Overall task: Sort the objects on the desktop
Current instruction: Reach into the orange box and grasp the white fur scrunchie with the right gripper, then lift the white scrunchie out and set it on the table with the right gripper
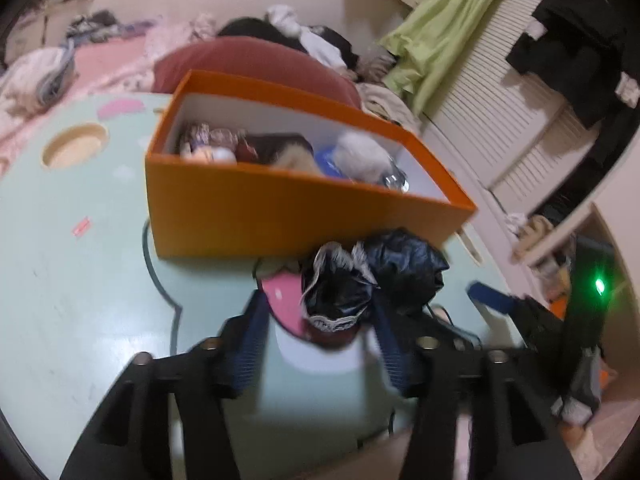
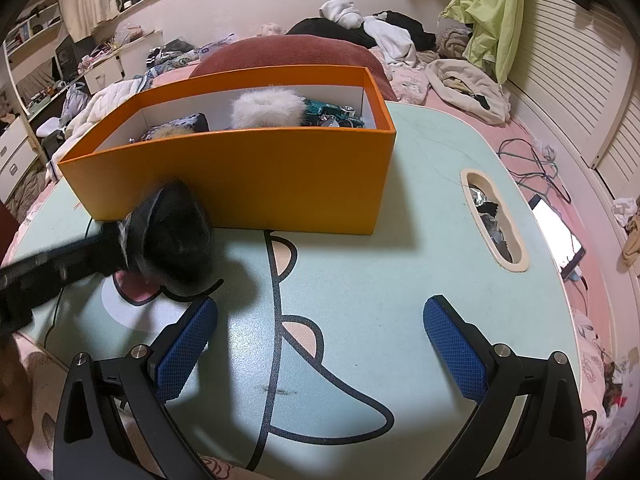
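Left tool [image 1: 320, 312] clamped on black scrunchie [image 1: 372, 276], just before orange box [image 1: 280, 212] on bench [image 1: 80, 280], right tool [image 2: 320, 328] wide apart, empty

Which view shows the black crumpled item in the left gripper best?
The left wrist view: the black crumpled item sits sharp between the left gripper pads, its pale trim visible. The right wrist view shows it only as a motion-blurred dark lump before the orange box.
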Motion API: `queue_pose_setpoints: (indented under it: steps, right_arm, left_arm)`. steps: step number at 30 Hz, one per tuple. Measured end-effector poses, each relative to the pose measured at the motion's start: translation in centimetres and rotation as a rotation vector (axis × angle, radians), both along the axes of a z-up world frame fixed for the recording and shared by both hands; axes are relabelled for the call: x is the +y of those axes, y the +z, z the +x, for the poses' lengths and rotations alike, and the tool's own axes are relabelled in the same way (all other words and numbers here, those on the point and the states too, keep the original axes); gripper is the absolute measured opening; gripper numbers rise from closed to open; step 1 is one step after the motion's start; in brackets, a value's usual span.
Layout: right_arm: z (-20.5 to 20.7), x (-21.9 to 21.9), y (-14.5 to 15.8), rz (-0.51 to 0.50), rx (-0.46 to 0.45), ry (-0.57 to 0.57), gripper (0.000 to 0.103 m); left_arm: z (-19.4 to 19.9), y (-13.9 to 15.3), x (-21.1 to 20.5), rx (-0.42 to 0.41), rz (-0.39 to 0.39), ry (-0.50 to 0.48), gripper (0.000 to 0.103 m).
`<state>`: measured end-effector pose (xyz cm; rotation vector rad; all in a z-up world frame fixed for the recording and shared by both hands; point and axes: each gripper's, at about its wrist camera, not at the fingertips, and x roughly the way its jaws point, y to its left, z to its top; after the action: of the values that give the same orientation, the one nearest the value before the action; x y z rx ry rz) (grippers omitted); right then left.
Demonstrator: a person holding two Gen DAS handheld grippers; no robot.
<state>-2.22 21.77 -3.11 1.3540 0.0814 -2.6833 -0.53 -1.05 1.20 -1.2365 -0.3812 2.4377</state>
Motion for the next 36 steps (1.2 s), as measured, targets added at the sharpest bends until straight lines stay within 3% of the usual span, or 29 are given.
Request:
queue_pose_setpoints:
  steps: [1, 2, 3, 4, 6, 8, 9, 13, 16, 18, 22, 28, 29, 30, 31, 34, 36]
  right_arm:
    - [-0.2, -0.3, -0.2, 0.000, 0.000, 0.000, 0.102]
    - [-0.2, -0.2, -0.2, 0.000, 0.000, 0.000, 0.102]
    - [-0.2, -0.2, -0.1, 0.000, 0.000, 0.000, 0.103]
    - [-0.2, -0.1, -0.1, 0.000, 0.000, 0.000, 0.102]
    - [-0.2, 0.0, -0.1, 0.000, 0.000, -0.002, 0.102]
    - [0.0, 0.3, 0.0, -0.014, 0.010, -0.007, 0.102]
    - [0.2, 0.7, 0.1, -0.041, 0.022, -0.014, 0.102]
    - [2.0, 3.2, 2.3, -0.193, 0.160, -0.034, 0.084]
    - [1.5, 3.0, 4.2, -0.227, 0.210, 0.011, 0.071]
    - [0.0, 1.9, 5.5, -0.204, 0.211, 0.048, 0.065]
    - [-4.9, -0.7, 7.6, -0.165, 0.184, 0.101, 0.064]
    - [-11.2, -4.6, 5.3, -0.020, 0.036, 0.080, 0.063]
    - [-11.8, -4.8, 4.6, -0.012, 0.005, 0.070, 0.059]
    - [-12.4, -5.1, 3.8, -0.006, -0.034, 0.067, 0.042]
    - [-12.7, -5.2, 3.1, -0.007, -0.073, 0.072, 0.041]
    - [-12.0, -4.7, 3.1, -0.038, -0.036, 0.087, 0.039]
    - [-10.6, -3.9, 4.3, -0.085, 0.036, 0.096, 0.039]
  left_arm:
    - [0.5, 0.2, -0.1, 0.020, -0.020, -0.010, 0.074]
    - [1.1, 0.4, -0.1, 0.051, -0.070, -0.004, 0.096]
    - [1.7, 0.2, 0.0, 0.088, -0.137, 0.016, 0.103]
    - [2.2, -0.1, 0.4, 0.121, -0.214, 0.040, 0.103]
    - [1.7, -1.2, 1.2, 0.102, -0.337, 0.068, 0.103]
    - [1.1, -1.6, 1.9, 0.088, -0.417, 0.077, 0.103]
    - [0.8, -1.6, 2.1, 0.090, -0.418, 0.069, 0.103]
    - [0.2, -1.9, 1.7, 0.089, -0.409, 0.076, 0.103]
    - [-0.4, -2.0, 1.6, 0.089, -0.408, 0.075, 0.103]
    - [0.2, -2.2, 1.5, 0.090, -0.409, 0.074, 0.103]
    - [0.1, -2.3, 1.5, 0.092, -0.409, 0.074, 0.103]
    - [0.6, -2.3, 1.7, 0.093, -0.410, 0.073, 0.103]
    - [0.4, -2.3, 1.6, 0.093, -0.409, 0.072, 0.103]
    - [0.5, -2.2, 1.7, 0.094, -0.410, 0.072, 0.103]
    - [1.5, -2.0, 1.9, 0.096, -0.412, 0.072, 0.103]
    - [1.6, -2.0, 2.1, 0.096, -0.412, 0.073, 0.103]
    - [1.6, -2.1, 1.9, 0.097, -0.412, 0.071, 0.103]
